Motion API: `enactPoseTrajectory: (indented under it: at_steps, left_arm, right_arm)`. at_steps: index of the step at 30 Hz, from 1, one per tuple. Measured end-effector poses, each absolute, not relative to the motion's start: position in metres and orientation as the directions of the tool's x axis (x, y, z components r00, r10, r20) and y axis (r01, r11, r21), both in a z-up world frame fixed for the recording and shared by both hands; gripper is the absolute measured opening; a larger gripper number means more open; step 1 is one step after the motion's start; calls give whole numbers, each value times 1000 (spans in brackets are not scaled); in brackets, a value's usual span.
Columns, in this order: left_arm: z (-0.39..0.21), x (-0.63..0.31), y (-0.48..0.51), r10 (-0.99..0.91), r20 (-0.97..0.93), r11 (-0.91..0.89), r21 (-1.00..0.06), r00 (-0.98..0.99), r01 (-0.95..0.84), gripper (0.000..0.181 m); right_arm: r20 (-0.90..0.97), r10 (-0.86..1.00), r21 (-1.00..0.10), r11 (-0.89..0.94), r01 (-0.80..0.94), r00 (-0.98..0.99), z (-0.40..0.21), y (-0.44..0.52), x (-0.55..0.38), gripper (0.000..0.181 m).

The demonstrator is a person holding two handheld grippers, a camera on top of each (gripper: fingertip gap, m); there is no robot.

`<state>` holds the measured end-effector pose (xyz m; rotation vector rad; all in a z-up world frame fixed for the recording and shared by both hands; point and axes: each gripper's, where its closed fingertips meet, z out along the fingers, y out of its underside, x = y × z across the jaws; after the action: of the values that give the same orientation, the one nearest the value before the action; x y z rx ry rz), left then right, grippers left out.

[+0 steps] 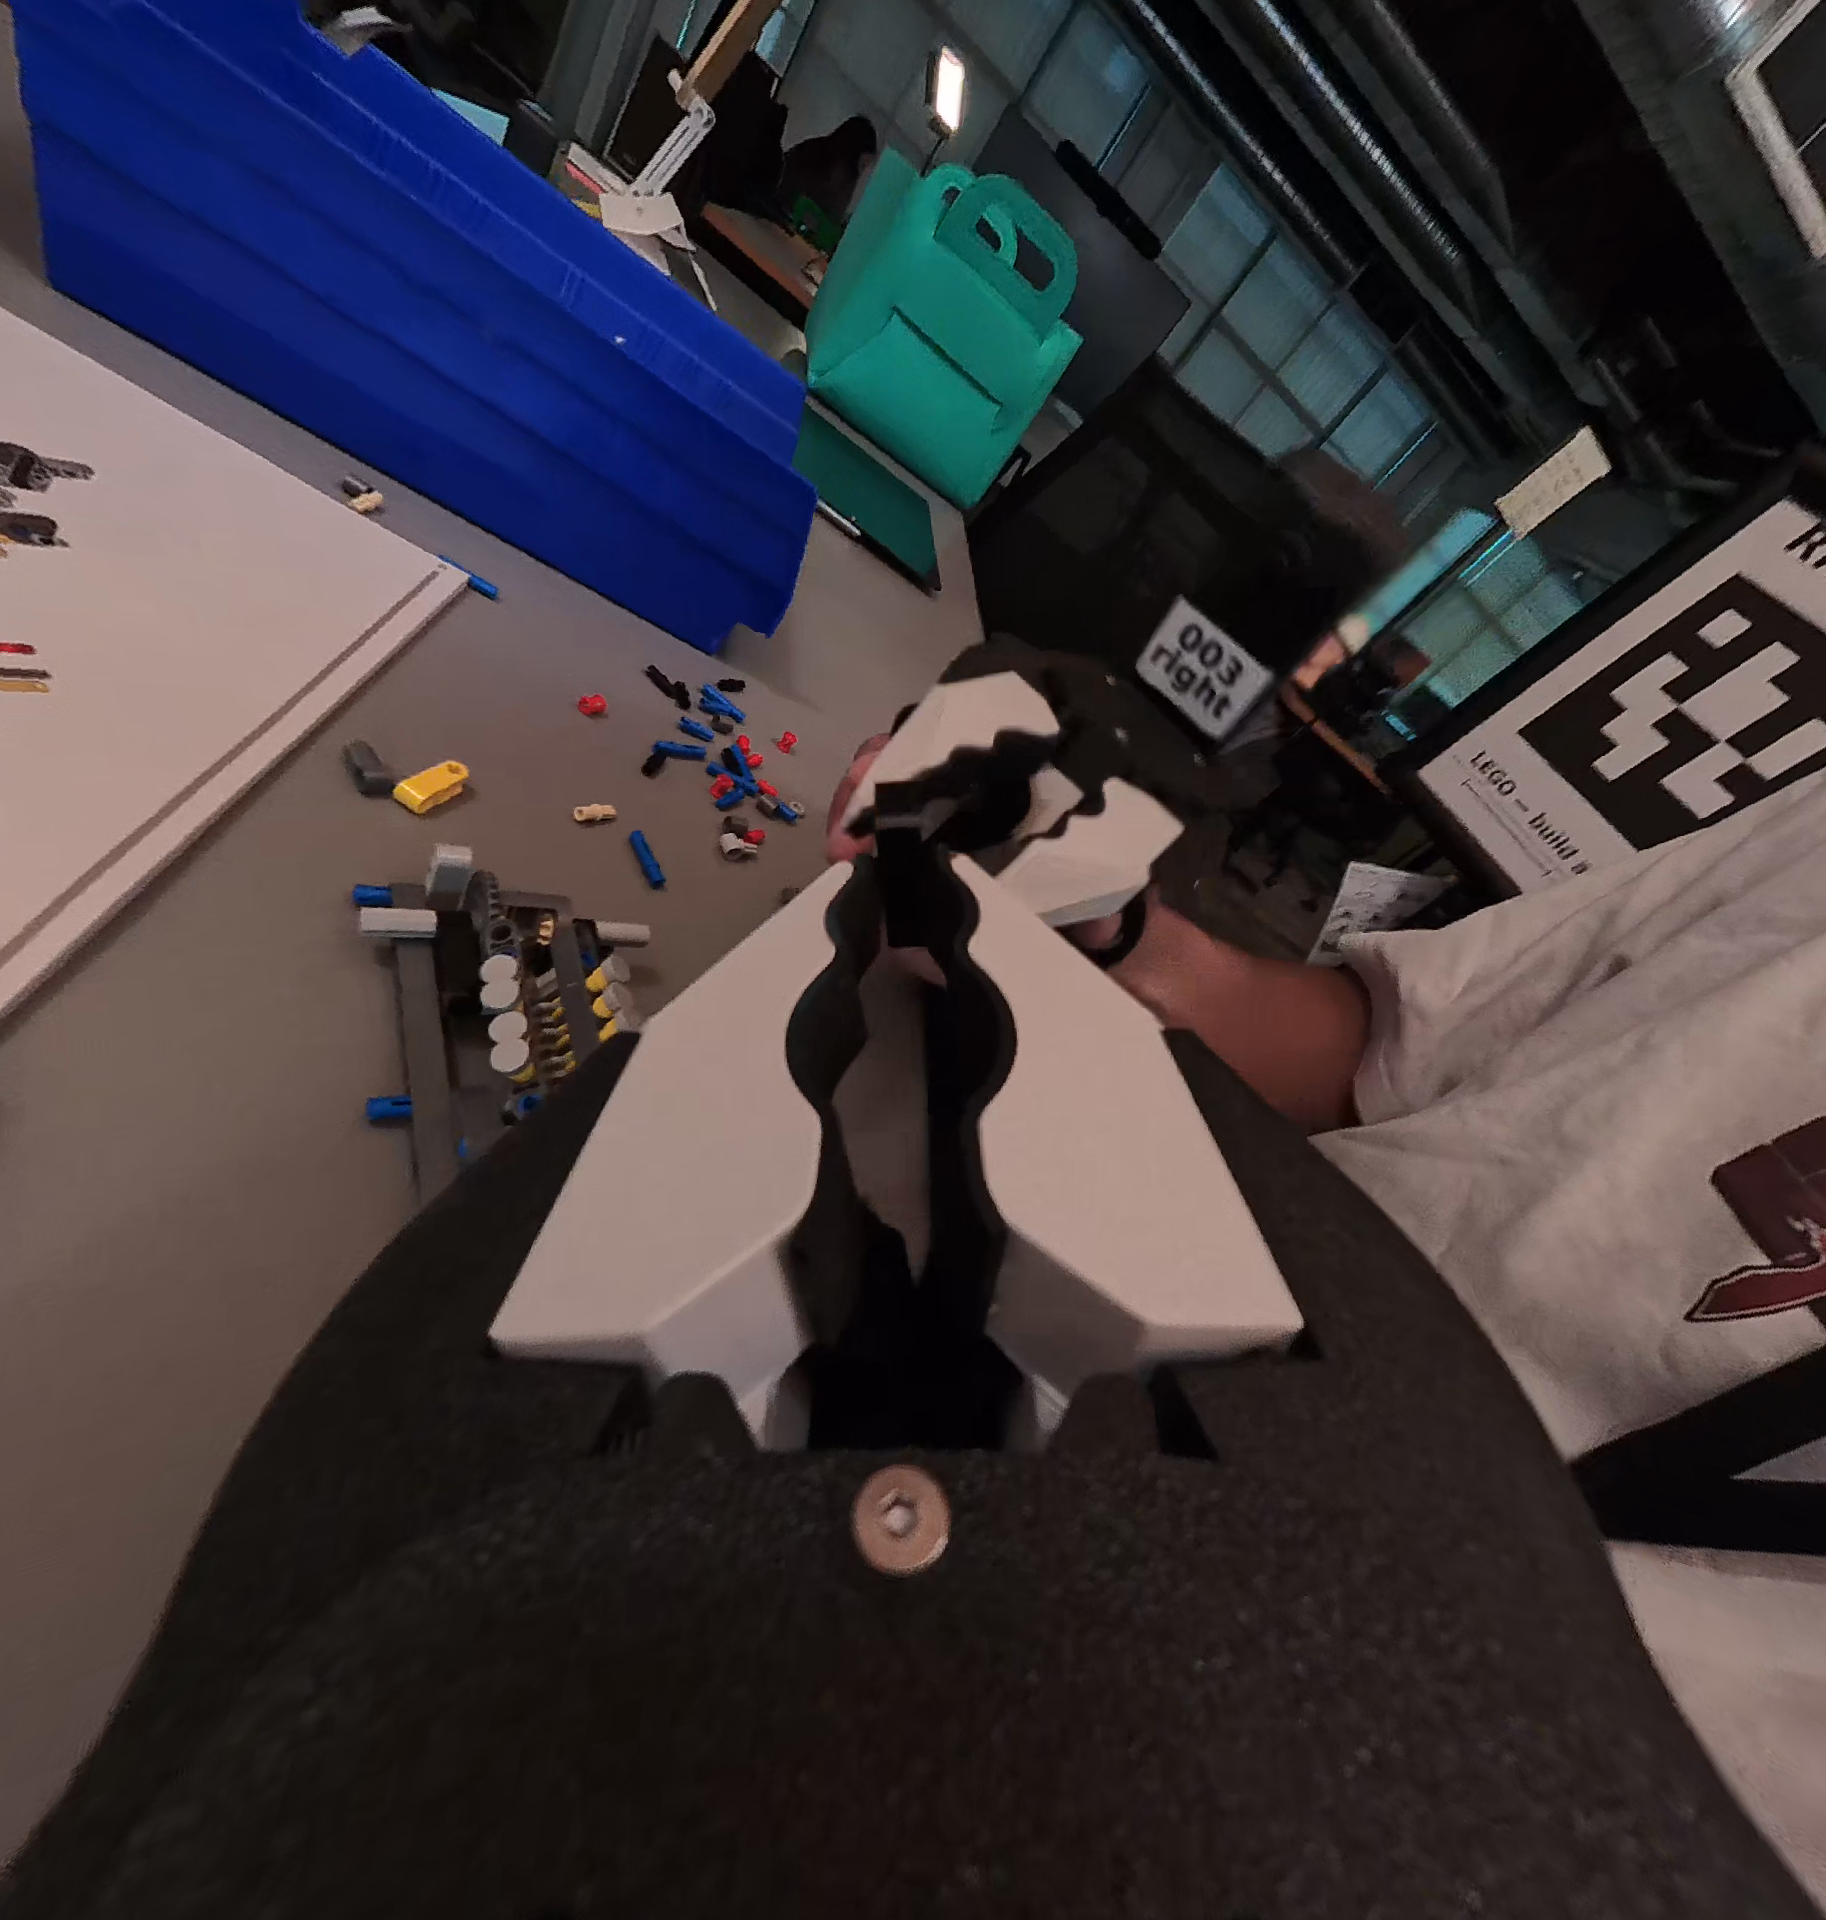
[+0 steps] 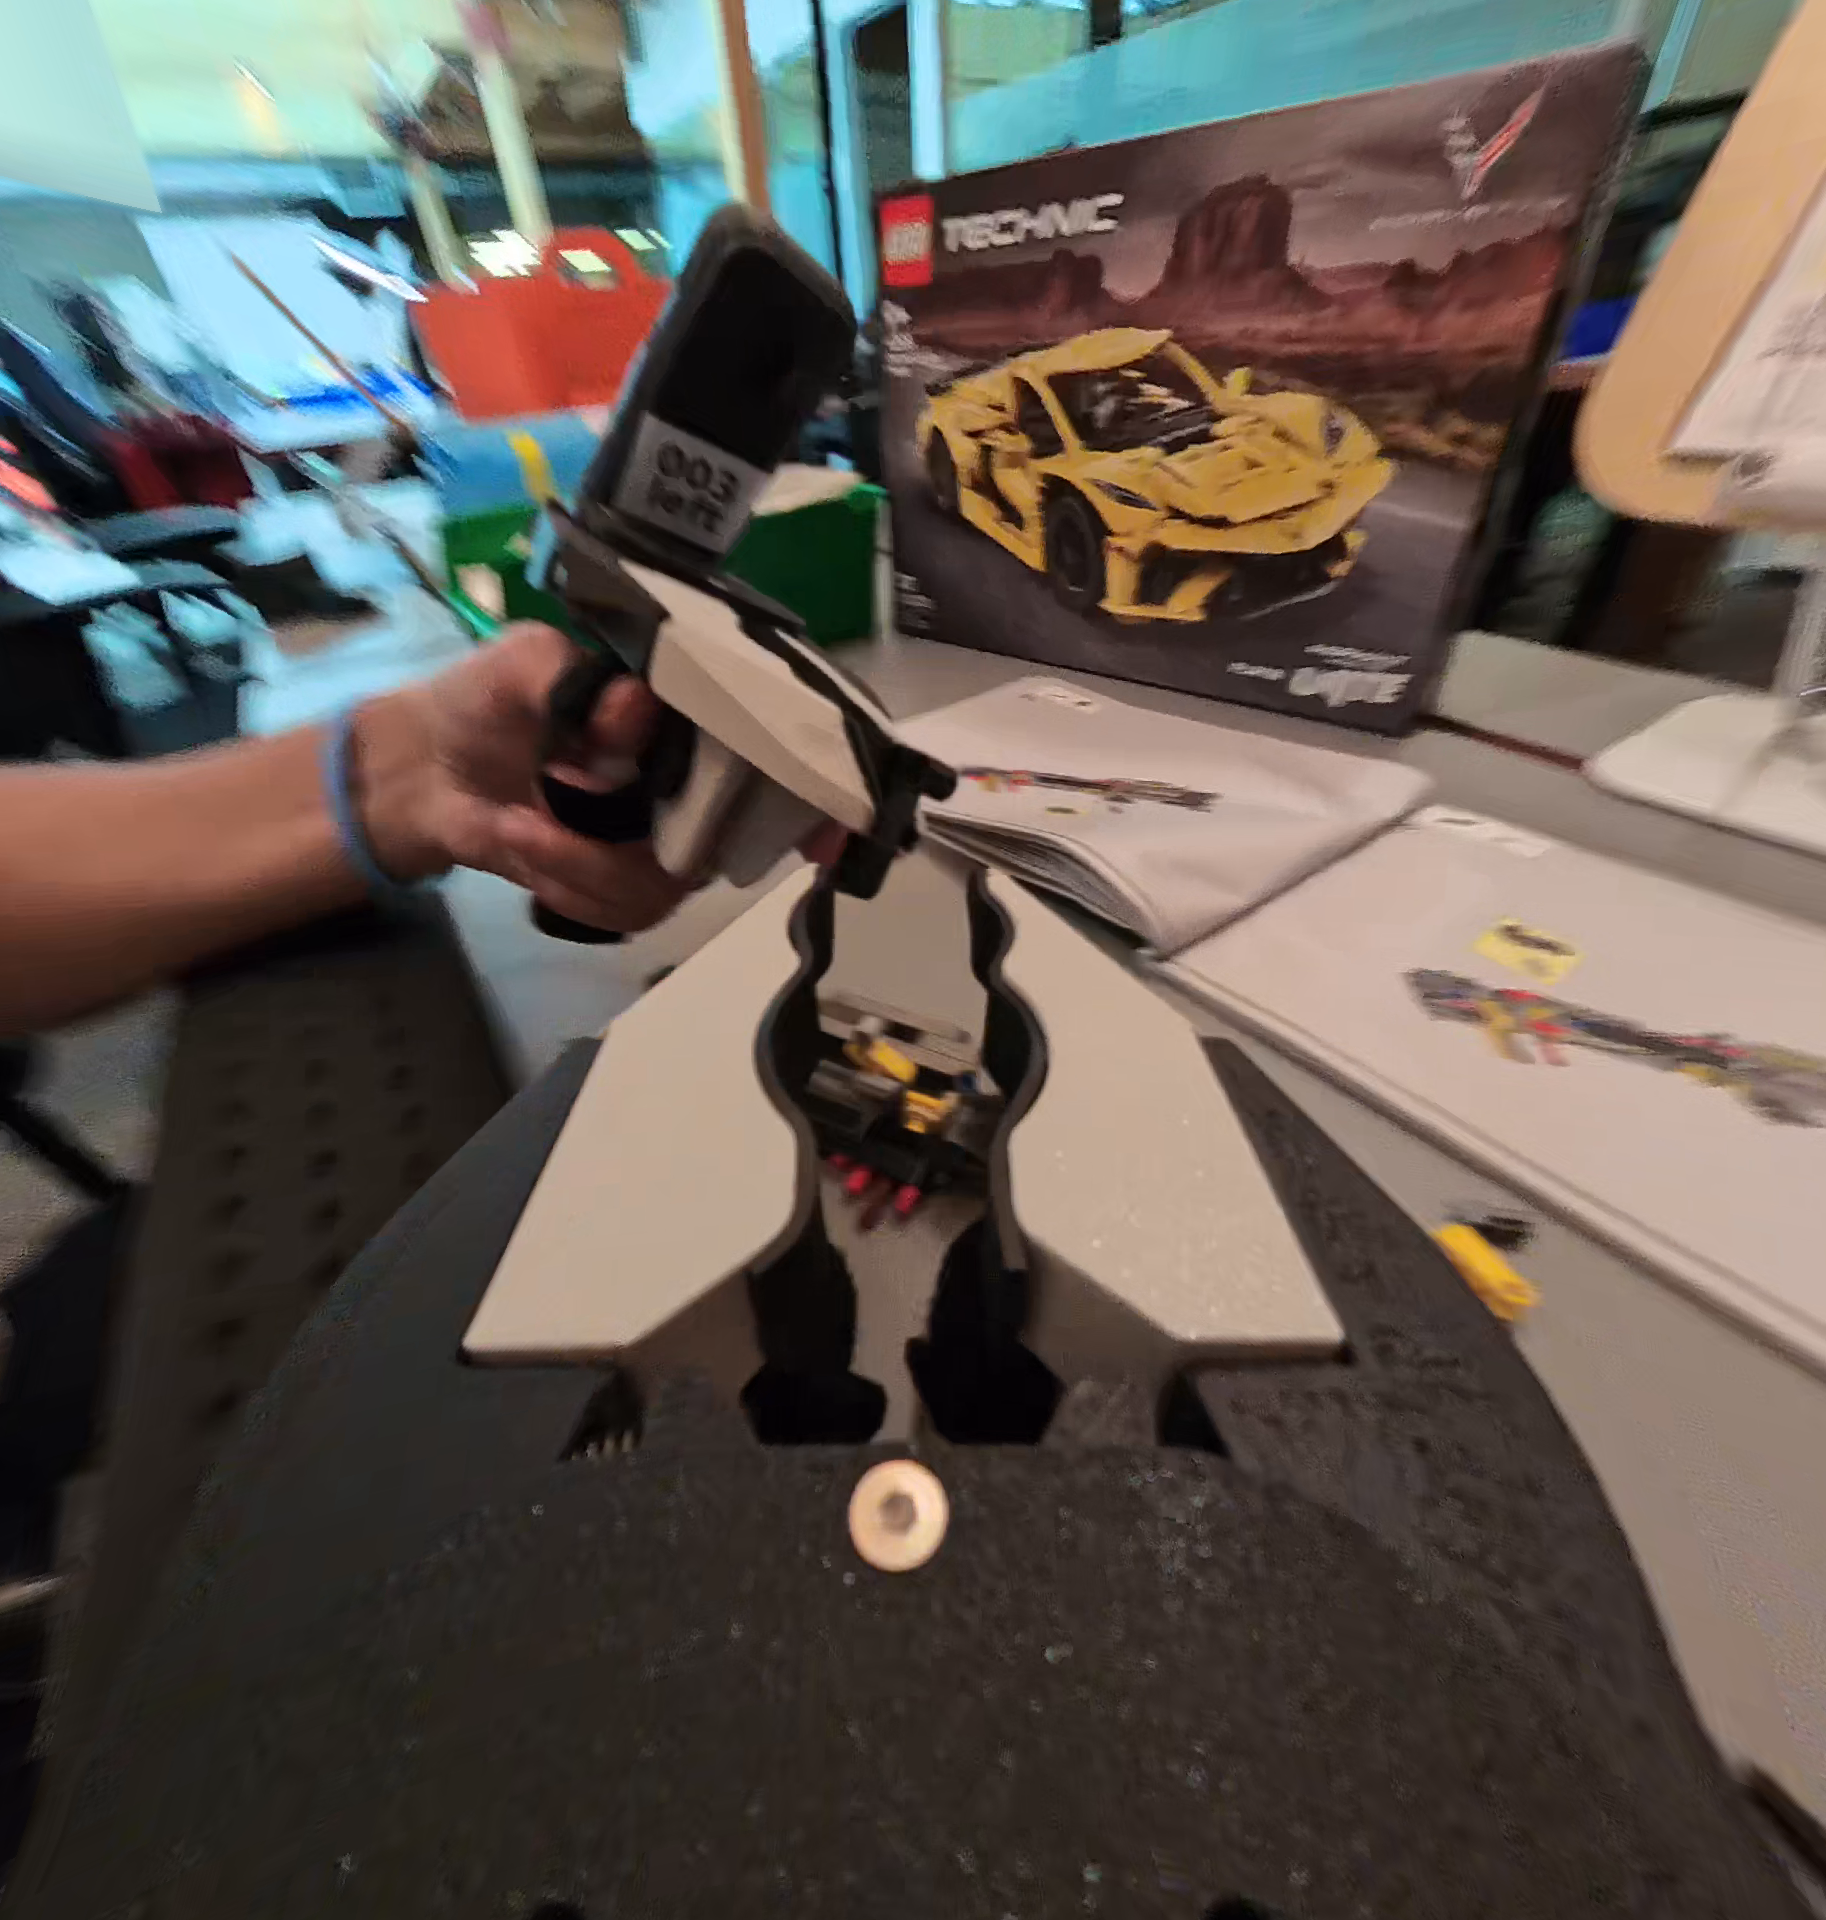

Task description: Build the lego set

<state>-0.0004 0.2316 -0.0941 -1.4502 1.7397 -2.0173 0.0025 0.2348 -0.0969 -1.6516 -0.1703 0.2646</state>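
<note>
Cluttered workshop behind, grey tabletop [image 1: 213, 1143] in front. Held in the air above that table, between the two tools: a small black plastic Lego piece [image 1: 904, 904], narrow and dark, its exact shape hard to make out against the black pads. Pinched at the tip of the left gripper [image 1: 909, 894], white fingers drawn in close on it. Met from the far side by the right gripper [image 2: 898, 894], its own fingers standing apart in the right wrist view with table visible through the gap; could not tell whether either pad touched the piece. Probably lifted clear so that the piece could be turned or passed across without knocking anything below.

Directly beneath lay the partly built grey model [image 1: 504, 997], a flat frame with yellow, white and blue parts and red pins along one edge, near enough to receive the piece. Just beyond it, a scatter of loose blue, red and black pins [image 1: 727, 764] and a short yellow beam [image 1: 431, 787], spread out for picking. Farther off, the open instruction booklet [image 2: 1148, 821], flat and in easy sight. Behind that, the upright set box with a yellow car [image 2: 1231, 395], and stacked blue plastic bins [image 1: 421, 312] at the table's far side.
</note>
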Motion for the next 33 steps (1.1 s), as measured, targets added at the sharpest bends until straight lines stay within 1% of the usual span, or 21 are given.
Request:
enactPoseTrajectory:
  at_steps: [2,5,7,9,10,11,13,15,18,20,22,23,24,26,28,33]
  left_arm:
    - [-95,-2,230,-642,533,-293,-835,-552,-465,7]
    - [-100,-8,216,-623,514,-234,-842,-590,-486,6]
    - [-104,-10,208,-625,484,-187,-854,-612,-485,6]
    - [-102,-12,202,-614,474,-175,-861,-631,-477,7]
    - [-104,-12,200,-621,467,-165,-863,-630,-478,7]
    - [-108,-9,201,-645,452,-151,-866,-617,-476,7]
    - [-114,-2,208,-709,403,-125,-879,-578,-460,7]
    - [-116,5,215,-786,306,-69,-907,-537,-416,8]
    - [-116,18,229,-906,10,123,-950,-423,-286,9]
    - [-113,23,235,-928,-159,242,-945,-336,-220,11]
    - [-116,27,238,-925,-260,323,-921,-276,-217,27]
    - [-115,28,240,-922,-300,352,-913,-246,-206,29]
    - [-113,29,242,-918,-333,375,-906,-216,-196,26]
    - [-109,29,244,-908,-381,410,-896,-177,-173,14]
    - [-104,29,244,-896,-417,437,-888,-150,-144,8]
    - [-104,29,248,-827,-556,562,-815,-84,-144,6]
  right_arm:
    - [-213,371,-977,-92,-193,904,-89,230,-2,31]
    - [-350,456,-933,-95,-346,818,-79,225,-3,34]
    - [-394,486,-916,-133,-379,780,-82,224,-6,29]
    - [-397,485,-916,-150,-372,779,-85,225,-8,24]
    - [-396,487,-917,-161,-365,779,-87,225,-9,17]
    - [-399,480,-916,-183,-356,781,-92,227,-10,12]
    - [-428,440,-904,-206,-376,789,-97,231,-3,10]
    - [-480,401,-878,-218,-427,781,-100,235,6,10]
    - [-561,318,-828,-197,-526,764,-100,243,20,7]
    - [-639,298,-766,-166,-621,709,-97,247,25,7]
    - [-697,314,-703,-120,-701,645,-90,249,28,6]
    - [-719,331,-673,-111,-731,611,-87,249,27,7]
    - [-730,323,-658,-96,-747,602,-87,250,28,7]
    - [-724,313,-669,-98,-737,615,-89,252,26,7]
    - [-699,298,-697,-80,-713,650,-88,252,27,7]
    - [-676,289,-723,-85,-685,678,-91,253,22,7]
